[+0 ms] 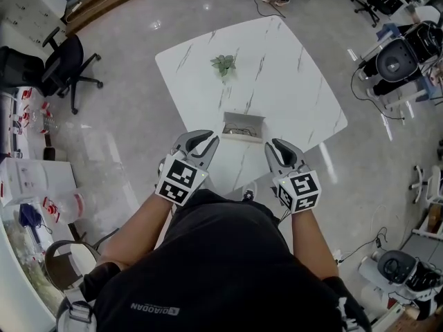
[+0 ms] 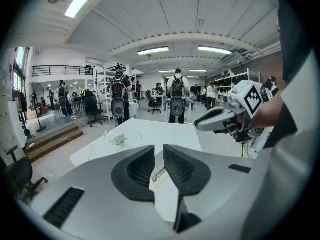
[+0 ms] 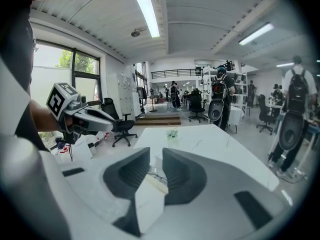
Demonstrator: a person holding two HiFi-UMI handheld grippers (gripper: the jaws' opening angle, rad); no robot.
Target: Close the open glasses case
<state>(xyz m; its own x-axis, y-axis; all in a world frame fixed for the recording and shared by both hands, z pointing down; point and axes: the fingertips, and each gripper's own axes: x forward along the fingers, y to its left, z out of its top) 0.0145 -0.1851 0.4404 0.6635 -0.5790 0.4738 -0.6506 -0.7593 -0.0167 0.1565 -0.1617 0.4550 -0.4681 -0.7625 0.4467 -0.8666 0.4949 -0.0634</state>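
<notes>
Seen from above: the glasses case lies open near the front edge of a white marbled surface, with what may be glasses inside; the left gripper and right gripper hover near it, apart from it, jaws narrowly parted and empty; closing looks not yet begun; the lid remains to be folded shut.

Both gripper views show only a sliver of the glasses case.
</notes>
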